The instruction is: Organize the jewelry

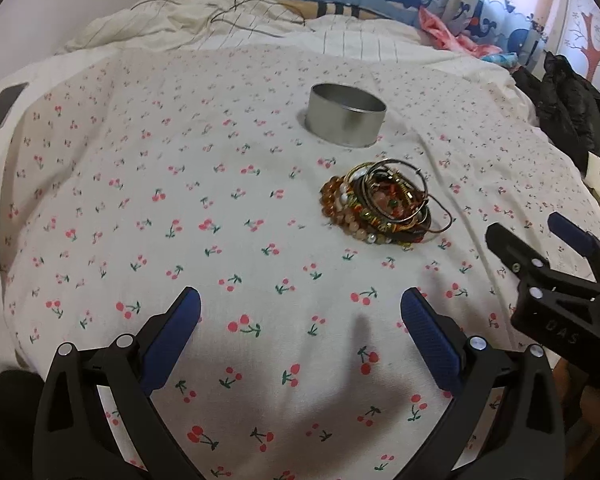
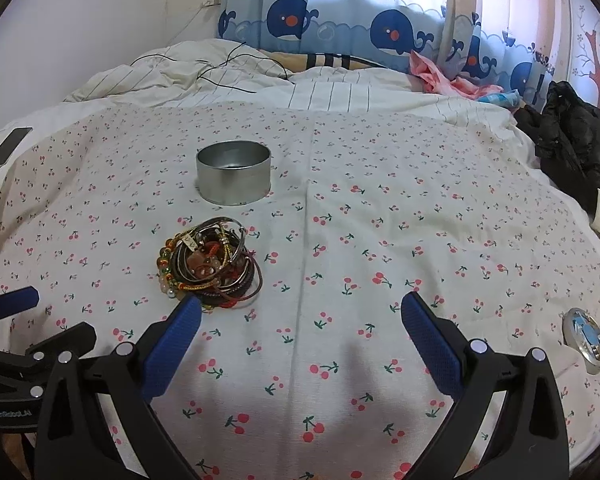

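A pile of bracelets and bangles (image 1: 384, 204) lies on the cherry-print bedsheet (image 1: 220, 200), just in front of an open round metal tin (image 1: 346, 120). In the right wrist view the pile (image 2: 210, 266) sits left of centre, with the tin (image 2: 234, 176) behind it. My left gripper (image 1: 300, 312) is open and empty, hovering over the sheet short and left of the pile. My right gripper (image 2: 300, 316) is open and empty, its left fingertip (image 2: 190, 312) close to the pile's near edge. The right gripper also shows in the left wrist view (image 1: 540, 240).
A round tin lid (image 2: 586, 340) lies on the sheet at the right. A phone (image 2: 8, 146) lies at the far left edge. A black jacket (image 2: 576, 136) is heaped at the right. A rumpled quilt (image 2: 228, 76) with cables and a whale-print curtain (image 2: 340, 24) lie behind.
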`<action>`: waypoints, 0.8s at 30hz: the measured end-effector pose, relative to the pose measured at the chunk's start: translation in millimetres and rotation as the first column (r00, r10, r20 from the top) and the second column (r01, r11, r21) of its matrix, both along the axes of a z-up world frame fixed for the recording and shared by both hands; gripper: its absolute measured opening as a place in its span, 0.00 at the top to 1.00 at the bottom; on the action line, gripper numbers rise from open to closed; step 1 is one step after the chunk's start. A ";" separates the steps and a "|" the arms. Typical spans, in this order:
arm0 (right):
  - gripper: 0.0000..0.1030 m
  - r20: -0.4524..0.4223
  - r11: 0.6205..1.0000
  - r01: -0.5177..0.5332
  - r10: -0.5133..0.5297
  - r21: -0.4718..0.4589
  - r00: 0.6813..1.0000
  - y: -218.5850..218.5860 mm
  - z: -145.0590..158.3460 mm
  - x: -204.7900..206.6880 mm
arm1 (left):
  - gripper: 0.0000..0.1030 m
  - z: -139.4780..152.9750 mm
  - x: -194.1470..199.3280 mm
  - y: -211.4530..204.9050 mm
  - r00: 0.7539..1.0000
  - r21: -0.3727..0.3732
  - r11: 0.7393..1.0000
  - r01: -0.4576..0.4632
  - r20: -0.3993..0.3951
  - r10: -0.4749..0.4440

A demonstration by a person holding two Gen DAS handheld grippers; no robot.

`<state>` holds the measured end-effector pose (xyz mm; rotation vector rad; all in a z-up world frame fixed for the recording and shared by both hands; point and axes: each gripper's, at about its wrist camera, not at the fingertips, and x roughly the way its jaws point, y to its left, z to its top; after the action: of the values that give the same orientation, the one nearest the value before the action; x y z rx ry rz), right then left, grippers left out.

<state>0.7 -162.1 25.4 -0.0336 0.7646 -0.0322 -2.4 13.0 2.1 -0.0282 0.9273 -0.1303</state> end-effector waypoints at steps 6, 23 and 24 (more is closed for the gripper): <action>0.07 0.005 1.000 0.007 -0.007 0.009 1.000 -2.5 0.0 0.1 | 0.06 0.0 1.9 -7.0 1.000 0.002 1.000 0.003 0.007 -0.003; 0.07 0.020 1.000 -0.007 0.006 0.016 1.000 -1.4 0.7 -1.4 | 0.06 -2.1 2.3 -6.7 1.000 0.028 0.999 -0.019 0.015 0.018; 0.07 0.020 1.000 -0.012 0.012 0.015 1.000 -0.5 0.4 -1.4 | 0.06 -2.3 2.7 -6.9 1.000 0.029 0.999 -0.018 0.013 0.018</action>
<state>-0.7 -162.6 25.9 -0.0235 0.7448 -0.0155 0.3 6.1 -0.2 -0.0082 0.9156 -0.1001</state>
